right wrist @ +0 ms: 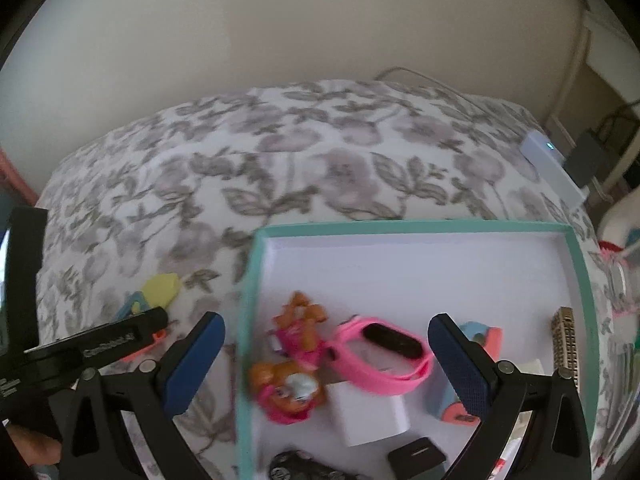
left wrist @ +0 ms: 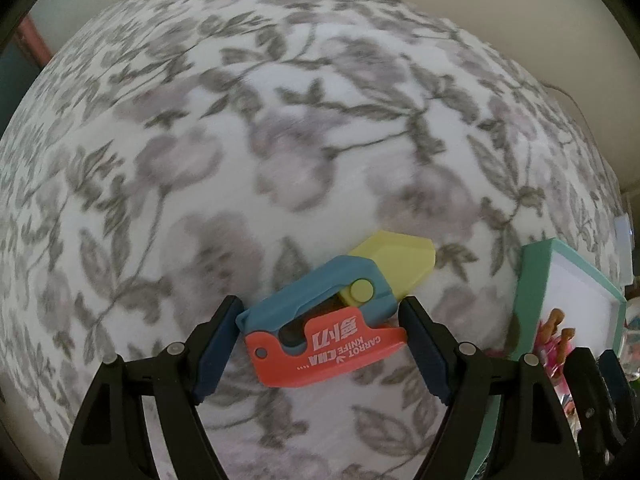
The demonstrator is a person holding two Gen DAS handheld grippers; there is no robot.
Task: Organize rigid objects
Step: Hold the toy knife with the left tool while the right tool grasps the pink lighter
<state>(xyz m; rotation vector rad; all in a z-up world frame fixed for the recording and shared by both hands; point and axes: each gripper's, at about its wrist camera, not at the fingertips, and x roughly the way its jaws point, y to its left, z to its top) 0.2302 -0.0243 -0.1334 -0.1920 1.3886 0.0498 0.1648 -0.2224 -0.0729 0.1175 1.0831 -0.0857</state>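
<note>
A toy folding knife [left wrist: 320, 320] with a blue and orange handle and a yellow blade lies across the floral bedspread [left wrist: 280, 140]. My left gripper [left wrist: 320, 316] is shut on it, one pad against each end of the handle. The knife's yellow tip [right wrist: 162, 286] also shows in the right wrist view, left of a teal-rimmed white tray [right wrist: 416, 226]. My right gripper [right wrist: 326, 344] hangs open over the tray's near left part, holding nothing. Under it lie a small doll in pink [right wrist: 294, 364] and a pink wristband [right wrist: 384, 356].
The tray also holds a white block [right wrist: 372, 412], a blue and orange toy [right wrist: 476, 336], a gold comb-like piece [right wrist: 566, 344] and black items [right wrist: 416, 454] at the near edge. A white device [right wrist: 552, 160] lies at the bed's far right. Clutter lies right of the tray.
</note>
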